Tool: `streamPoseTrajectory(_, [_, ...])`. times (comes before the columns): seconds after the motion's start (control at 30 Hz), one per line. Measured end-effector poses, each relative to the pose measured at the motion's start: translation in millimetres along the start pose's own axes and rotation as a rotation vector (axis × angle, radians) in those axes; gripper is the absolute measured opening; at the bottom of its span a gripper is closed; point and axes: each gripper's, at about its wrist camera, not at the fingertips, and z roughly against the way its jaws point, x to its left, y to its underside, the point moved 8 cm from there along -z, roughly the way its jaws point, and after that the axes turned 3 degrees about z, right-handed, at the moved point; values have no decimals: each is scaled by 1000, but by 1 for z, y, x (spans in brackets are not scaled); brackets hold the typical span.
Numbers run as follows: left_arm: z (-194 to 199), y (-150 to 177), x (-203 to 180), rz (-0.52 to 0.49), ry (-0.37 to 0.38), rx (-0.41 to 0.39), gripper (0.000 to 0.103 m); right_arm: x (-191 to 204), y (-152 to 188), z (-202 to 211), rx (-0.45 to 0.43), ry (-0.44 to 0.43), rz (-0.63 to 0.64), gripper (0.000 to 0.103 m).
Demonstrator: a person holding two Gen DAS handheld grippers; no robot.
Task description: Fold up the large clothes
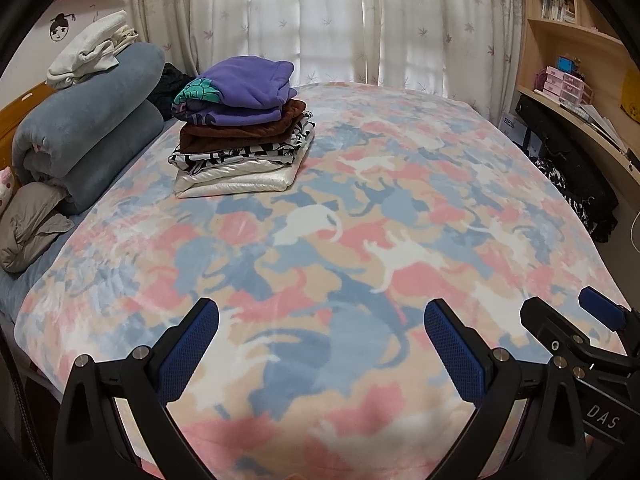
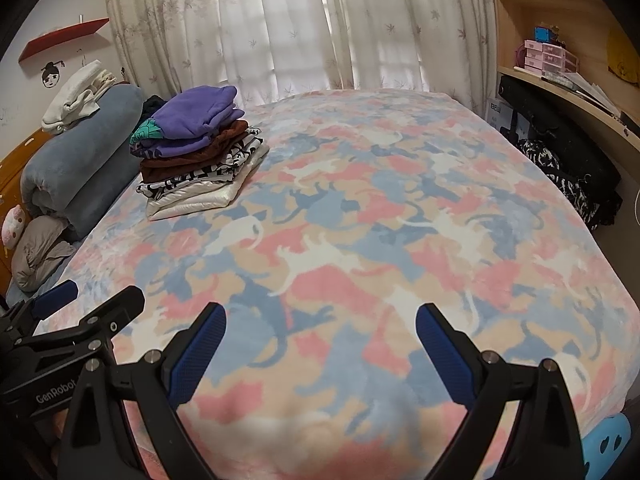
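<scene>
Bed blanket bears folded clothes stack; left gripper and right gripper released.

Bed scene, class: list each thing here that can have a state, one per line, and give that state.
Left gripper: open, empty, above the blanket.
Right gripper: open, empty.
Stack of garments with the purple fleece top: folded, piled on the bed.
Grey-blue plush quilt: rolled up at the headboard end.
White garments: loosely bundled on the quilt.
Pink, blue and white cat-print blanket: spread flat.
Pale leaf-print curtains: drawn shut.
</scene>
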Motion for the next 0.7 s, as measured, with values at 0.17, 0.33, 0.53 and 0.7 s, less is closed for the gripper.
streamPoseTrajectory(0.17, [0,1,0,5,-2,0,102,0,0,0,0,0,0,96])
streamPoseTrajectory(0.33, [0,3,0,4,-6,0,102,1,1,0,1,0,1,96])
streamPoseTrajectory(0.53, [-2,8,3,6,-13,8,102,1,2,-1,4,3,1,96])
streamPoseTrajectory(0.7, [-3,9,3,5,-18,8,102,2,2,-1,2,3,2,96])
